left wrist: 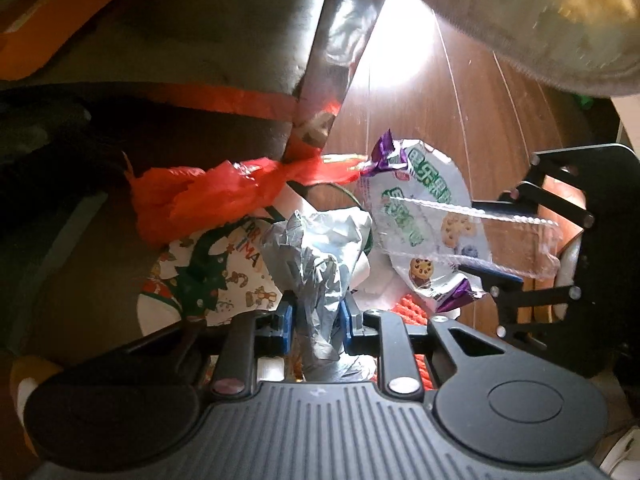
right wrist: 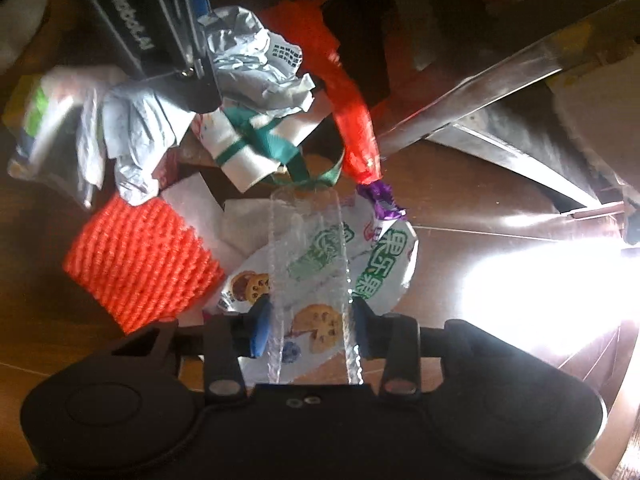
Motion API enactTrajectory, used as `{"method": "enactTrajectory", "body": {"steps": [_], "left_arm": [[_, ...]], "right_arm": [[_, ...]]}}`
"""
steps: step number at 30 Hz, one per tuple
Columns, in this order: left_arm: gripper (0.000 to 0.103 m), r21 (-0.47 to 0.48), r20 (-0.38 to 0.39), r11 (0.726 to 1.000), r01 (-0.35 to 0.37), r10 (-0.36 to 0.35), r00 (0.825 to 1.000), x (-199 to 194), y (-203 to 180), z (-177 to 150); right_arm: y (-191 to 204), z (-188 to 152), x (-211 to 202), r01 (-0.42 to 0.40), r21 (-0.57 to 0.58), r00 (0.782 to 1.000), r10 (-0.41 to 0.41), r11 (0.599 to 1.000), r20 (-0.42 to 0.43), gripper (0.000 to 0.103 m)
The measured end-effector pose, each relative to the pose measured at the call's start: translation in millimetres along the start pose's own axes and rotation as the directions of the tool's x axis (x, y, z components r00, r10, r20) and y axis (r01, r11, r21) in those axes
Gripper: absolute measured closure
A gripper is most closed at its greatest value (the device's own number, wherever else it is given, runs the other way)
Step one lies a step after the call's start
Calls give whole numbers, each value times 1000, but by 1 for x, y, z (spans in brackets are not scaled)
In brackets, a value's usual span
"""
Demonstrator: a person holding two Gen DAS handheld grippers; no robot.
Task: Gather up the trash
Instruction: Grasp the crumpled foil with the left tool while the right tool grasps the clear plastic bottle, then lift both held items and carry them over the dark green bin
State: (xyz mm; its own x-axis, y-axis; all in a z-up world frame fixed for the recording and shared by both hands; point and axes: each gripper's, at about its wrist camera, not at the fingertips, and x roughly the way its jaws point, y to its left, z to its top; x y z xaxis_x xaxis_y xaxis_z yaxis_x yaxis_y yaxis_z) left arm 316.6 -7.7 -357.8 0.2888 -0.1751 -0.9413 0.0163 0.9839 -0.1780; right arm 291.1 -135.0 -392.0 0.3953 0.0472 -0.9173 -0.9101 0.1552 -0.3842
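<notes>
Over the wooden floor point(left wrist: 460, 92), your left hand-held gripper point(left wrist: 316, 316) pinches a crumpled silver foil wrapper point(left wrist: 320, 256); your right hand-held gripper point(right wrist: 308, 330) clamps a clear plastic strip point(right wrist: 308, 248) above the cookie packet point(right wrist: 380, 264)

Crinkled glossy foil wrapper point(left wrist: 320, 264)

Right gripper point(right wrist: 307, 330) pinches a clear wrapper point(right wrist: 308, 264) over the cookie packet point(right wrist: 376, 264).
</notes>
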Motion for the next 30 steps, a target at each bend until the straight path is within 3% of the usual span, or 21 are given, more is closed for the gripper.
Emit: {"method": "enactTrajectory", "body": {"steps": [13,19,22,30], "left_arm": [[82,23,114,1000,2,-5,993,-95,-3,-10],[81,5,217,1000,8,-9,976,-160,9,-7],[81,-6,286,1000,16,-14,958,-193,14,-3],[81,18,488,999,32,-36,872,-290,12,11]], "right_arm": [[-6,-2,-126,45,189,993,-64,981,99,63],[-8,-2,-194,81,304,969,-146,949,199,63],[-15,-2,-227,85,394,950,-194,915,246,63],[-29,-1,-302,96,539,872,-331,837,360,66]]}}
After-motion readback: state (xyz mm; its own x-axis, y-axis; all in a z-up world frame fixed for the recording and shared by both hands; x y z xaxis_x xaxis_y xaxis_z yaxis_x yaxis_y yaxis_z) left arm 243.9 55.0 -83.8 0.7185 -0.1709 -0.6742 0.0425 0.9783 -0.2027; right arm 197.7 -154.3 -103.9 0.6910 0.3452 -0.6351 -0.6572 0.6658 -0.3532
